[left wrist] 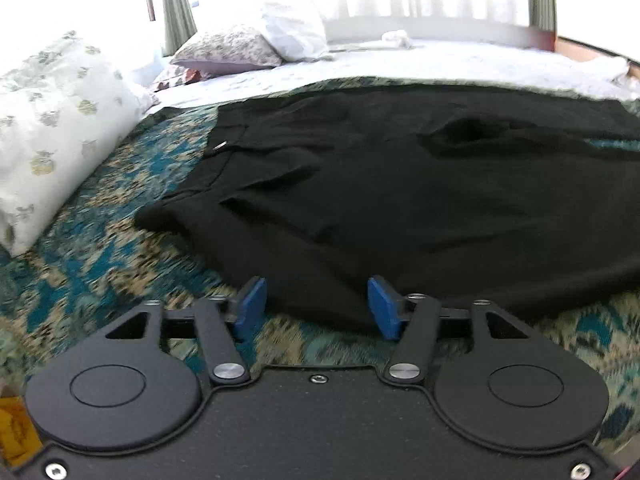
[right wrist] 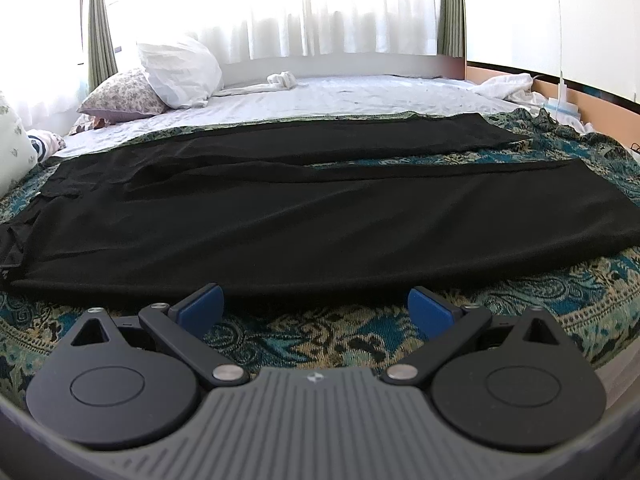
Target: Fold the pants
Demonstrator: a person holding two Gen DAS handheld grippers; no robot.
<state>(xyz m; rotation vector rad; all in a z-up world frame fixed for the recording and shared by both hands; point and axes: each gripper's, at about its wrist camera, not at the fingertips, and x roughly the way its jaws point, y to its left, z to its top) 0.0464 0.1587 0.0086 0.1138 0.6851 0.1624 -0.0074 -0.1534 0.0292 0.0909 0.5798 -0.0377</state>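
We see black fabric pants [right wrist: 320,216] flat across mid-frame on teal patterned bedspread [right wrist: 320,344]; left gripper [left wrist: 318,306] and right gripper [right wrist: 316,310] low in frame, jaws apart, empty.

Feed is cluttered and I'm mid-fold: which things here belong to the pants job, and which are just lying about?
Part of the job:
- black pants, spread flat, legs apart
- patterned bedspread under them
- left gripper, open at the near edge
- right gripper, open at the near edge

Just lying about:
- white pillow
- floral pillow
- bolster
- crumpled white cloth
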